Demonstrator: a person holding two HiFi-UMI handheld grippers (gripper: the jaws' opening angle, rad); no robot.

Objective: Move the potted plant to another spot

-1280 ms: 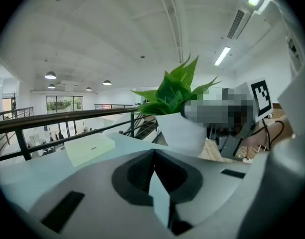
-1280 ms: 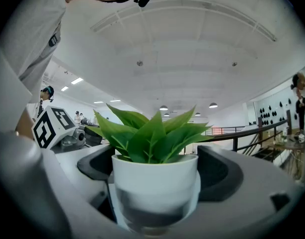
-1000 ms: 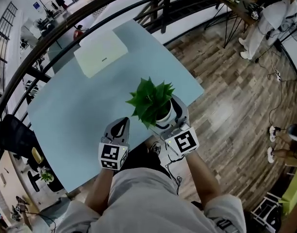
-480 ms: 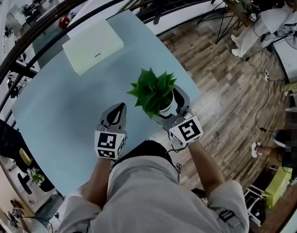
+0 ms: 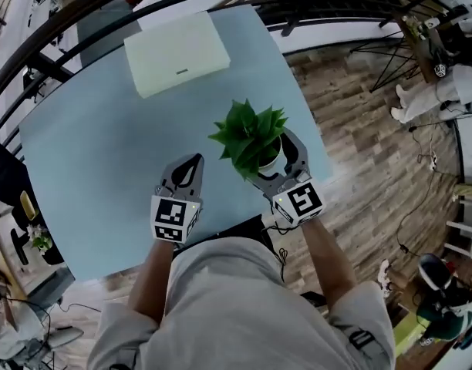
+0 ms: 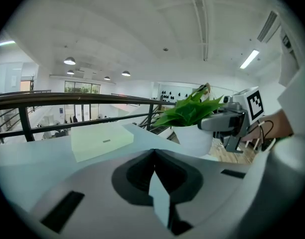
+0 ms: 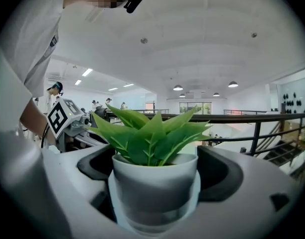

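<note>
The potted plant (image 5: 252,132), green leaves in a small white pot (image 7: 155,182), sits near the right edge of the pale blue table (image 5: 97,153). My right gripper (image 5: 273,157) is shut on the pot, one curved jaw on each side of it. I cannot tell whether the pot rests on the table or hangs just above it. My left gripper (image 5: 190,163) is shut with nothing in it, a short way left of the plant over the table. The left gripper view shows the plant (image 6: 192,111) and the right gripper (image 6: 227,121) off to its right.
A flat white box (image 5: 178,52) lies at the table's far side. A dark metal railing (image 5: 66,45) curves behind the table. Wooden floor (image 5: 359,176) lies to the right, where a person (image 5: 444,91) stands by a desk on tripod legs.
The head view has swung, so the table and box sit higher and more to the right in the picture. Both grippers and the plant keep nearly the same places relative to the table.
</note>
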